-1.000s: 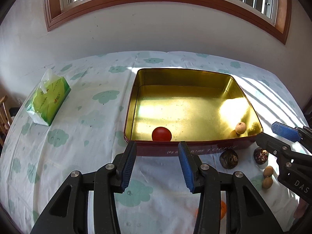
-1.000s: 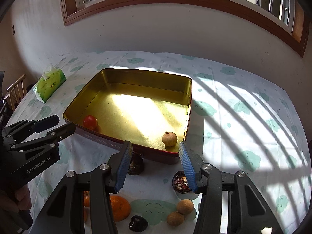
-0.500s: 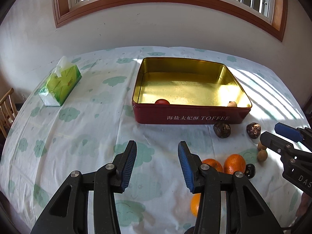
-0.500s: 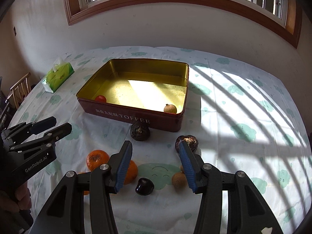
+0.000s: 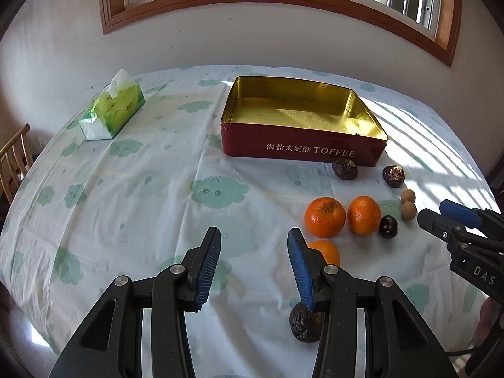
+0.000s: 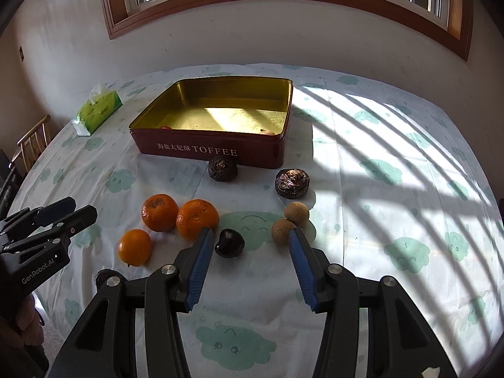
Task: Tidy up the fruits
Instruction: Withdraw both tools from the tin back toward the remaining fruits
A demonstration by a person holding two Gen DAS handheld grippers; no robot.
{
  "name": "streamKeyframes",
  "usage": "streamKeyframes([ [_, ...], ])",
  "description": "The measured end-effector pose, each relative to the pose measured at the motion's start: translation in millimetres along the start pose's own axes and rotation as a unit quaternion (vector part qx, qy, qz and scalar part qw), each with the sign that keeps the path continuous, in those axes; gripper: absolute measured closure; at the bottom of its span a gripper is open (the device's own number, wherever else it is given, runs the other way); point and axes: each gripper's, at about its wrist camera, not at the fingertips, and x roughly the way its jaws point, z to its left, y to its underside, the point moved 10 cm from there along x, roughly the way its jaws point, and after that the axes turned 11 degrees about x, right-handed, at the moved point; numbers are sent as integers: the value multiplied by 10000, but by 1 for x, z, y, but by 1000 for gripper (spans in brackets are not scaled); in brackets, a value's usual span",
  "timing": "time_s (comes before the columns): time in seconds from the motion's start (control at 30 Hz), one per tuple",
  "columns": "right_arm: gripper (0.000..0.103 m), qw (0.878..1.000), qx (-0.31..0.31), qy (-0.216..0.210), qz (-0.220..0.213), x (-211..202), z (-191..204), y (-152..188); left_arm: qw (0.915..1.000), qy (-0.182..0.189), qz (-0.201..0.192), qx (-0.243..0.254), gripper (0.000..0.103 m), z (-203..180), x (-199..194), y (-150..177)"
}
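A red TOFFEE tin (image 5: 302, 151) (image 6: 217, 152) with a gold inside stands mid-table; two small fruits barely show over its near wall. In front of it lie three oranges (image 6: 159, 211) (image 5: 324, 216), two dark wrinkled fruits (image 6: 222, 168) (image 5: 345, 168), a dark plum-like fruit (image 6: 229, 242), and two small brown longans (image 6: 296, 213) (image 5: 409, 210). Another dark wrinkled fruit (image 5: 304, 323) lies under my left gripper's right finger. My left gripper (image 5: 253, 267) is open and empty, left of the oranges. My right gripper (image 6: 249, 267) is open and empty, just short of the plum-like fruit.
A green tissue pack (image 5: 111, 111) (image 6: 97, 111) lies at the far left of the table. A wooden chair (image 5: 14, 157) stands beyond the left edge. The cloud-print tablecloth (image 6: 393, 189) has sunlit stripes on the right. A wall and window are behind.
Both grippers have pulled back and lowered away from the tin. The loose fruits in front of the tin have come into fuller view. Both jaws stay open.
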Motion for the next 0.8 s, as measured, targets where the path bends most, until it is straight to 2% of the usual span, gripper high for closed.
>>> streamKeyframes([
  [0.37, 56, 9999, 87, 20, -76, -24, -11, 37, 9997, 183, -112, 153, 57, -31, -30, 35],
  [0.8, 56, 9996, 173, 62, -192, -44, -20, 62, 9994, 225, -29, 280, 57, -51, -36, 64],
])
